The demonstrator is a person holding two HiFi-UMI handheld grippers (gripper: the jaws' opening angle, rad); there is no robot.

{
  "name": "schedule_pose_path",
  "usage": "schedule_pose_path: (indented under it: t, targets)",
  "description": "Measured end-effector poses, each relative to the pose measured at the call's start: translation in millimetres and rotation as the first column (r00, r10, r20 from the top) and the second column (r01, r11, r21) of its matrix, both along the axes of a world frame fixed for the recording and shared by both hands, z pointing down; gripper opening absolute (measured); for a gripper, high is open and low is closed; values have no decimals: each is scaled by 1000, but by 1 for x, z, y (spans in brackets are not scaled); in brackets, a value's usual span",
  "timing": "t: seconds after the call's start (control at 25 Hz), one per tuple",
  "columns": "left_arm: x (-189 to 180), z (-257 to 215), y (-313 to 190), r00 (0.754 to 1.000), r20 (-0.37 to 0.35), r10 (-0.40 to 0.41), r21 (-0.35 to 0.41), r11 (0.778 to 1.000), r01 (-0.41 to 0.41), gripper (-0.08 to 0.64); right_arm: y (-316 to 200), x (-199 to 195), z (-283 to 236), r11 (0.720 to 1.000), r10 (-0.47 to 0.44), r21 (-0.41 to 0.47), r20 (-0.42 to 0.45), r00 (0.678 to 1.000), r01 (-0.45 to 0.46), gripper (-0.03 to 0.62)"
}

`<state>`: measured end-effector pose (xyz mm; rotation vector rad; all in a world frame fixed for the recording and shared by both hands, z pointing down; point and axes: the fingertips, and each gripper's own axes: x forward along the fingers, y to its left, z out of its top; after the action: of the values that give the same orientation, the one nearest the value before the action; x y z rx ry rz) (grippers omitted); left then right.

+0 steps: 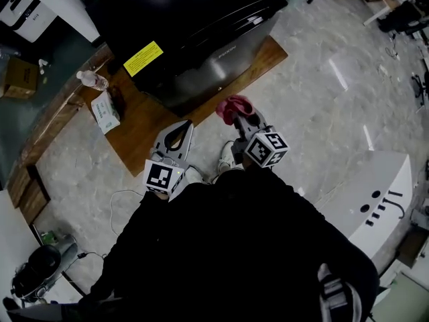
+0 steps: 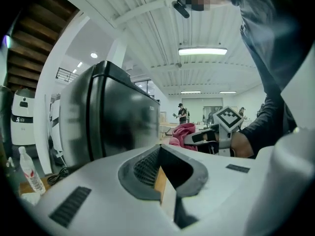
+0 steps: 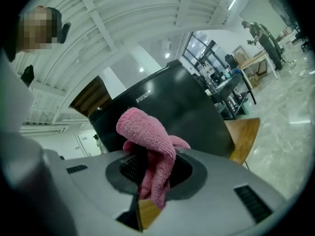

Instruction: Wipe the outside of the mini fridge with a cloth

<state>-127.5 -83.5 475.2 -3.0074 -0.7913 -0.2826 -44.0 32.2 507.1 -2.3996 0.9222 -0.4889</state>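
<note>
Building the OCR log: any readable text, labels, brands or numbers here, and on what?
Nothing reads for certain.
Yellow label on fridge top: print too small.
Brand mark on fridge door: blurred.
Box by the bottle: print too small.
Marker cubes: patterns only, no words.

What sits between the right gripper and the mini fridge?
Only the pink cloth, clamped in the right gripper, facing the mini fridge; right gripper view.
</note>
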Motion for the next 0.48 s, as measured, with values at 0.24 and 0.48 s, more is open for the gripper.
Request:
schedule_pose_path:
  t: [0.24, 0.48]
  targets:
    - [-43, 38, -38, 998, -11, -62, 54, 997, 62, 3, -61, -68, 46, 997, -80, 6, 127, 989, 80, 86]
    - [-48, 68, -54, 990, 32, -136, 45, 990, 135, 3, -106, -67, 83, 988, -157, 31, 234, 960, 154, 86]
